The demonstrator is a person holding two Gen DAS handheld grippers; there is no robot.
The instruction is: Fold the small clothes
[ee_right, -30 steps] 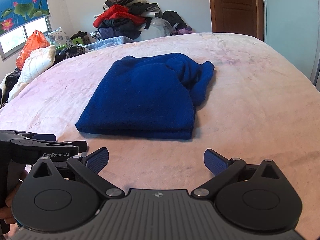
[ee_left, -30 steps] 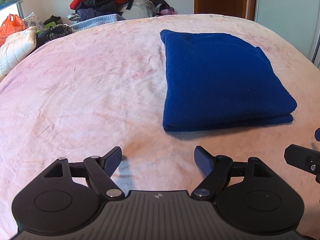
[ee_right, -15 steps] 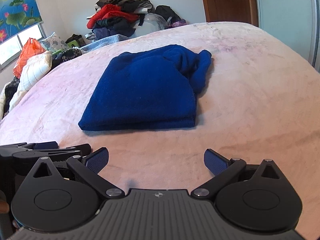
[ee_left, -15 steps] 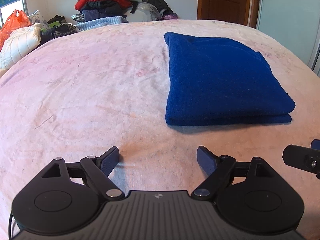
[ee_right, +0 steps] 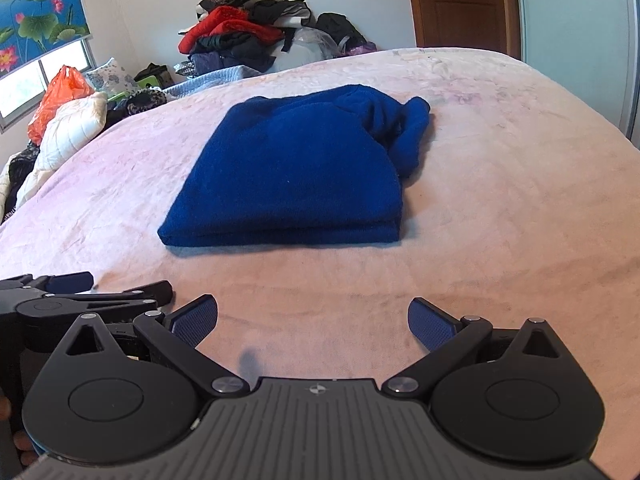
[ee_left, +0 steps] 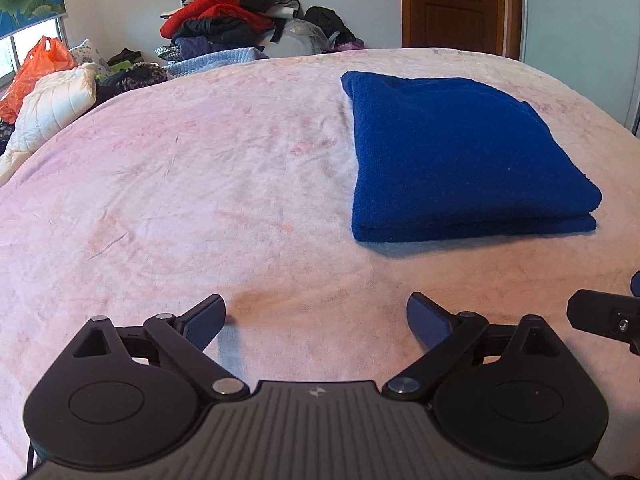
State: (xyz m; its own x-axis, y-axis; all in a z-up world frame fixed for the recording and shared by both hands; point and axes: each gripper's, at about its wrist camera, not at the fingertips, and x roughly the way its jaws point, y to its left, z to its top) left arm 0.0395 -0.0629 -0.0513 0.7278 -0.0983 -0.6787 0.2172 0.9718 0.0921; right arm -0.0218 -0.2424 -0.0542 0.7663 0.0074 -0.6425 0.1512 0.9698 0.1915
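Note:
A dark blue knit garment lies folded into a flat rectangle on the pink bed cover. In the right wrist view the garment shows a bunched sleeve at its far right corner. My left gripper is open and empty, low over the bed, near and to the left of the garment's front edge. My right gripper is open and empty, in front of the garment. The left gripper also shows at the left edge of the right wrist view.
A heap of mixed clothes is piled against the far wall. A white quilted pillow and an orange plastic bag lie at the left edge of the bed. A brown wooden door stands at the back right.
Both grippers have drawn back and tilted up a little, so the garment sits lower and further off in both views. The garment has not moved. Both grippers stay open.

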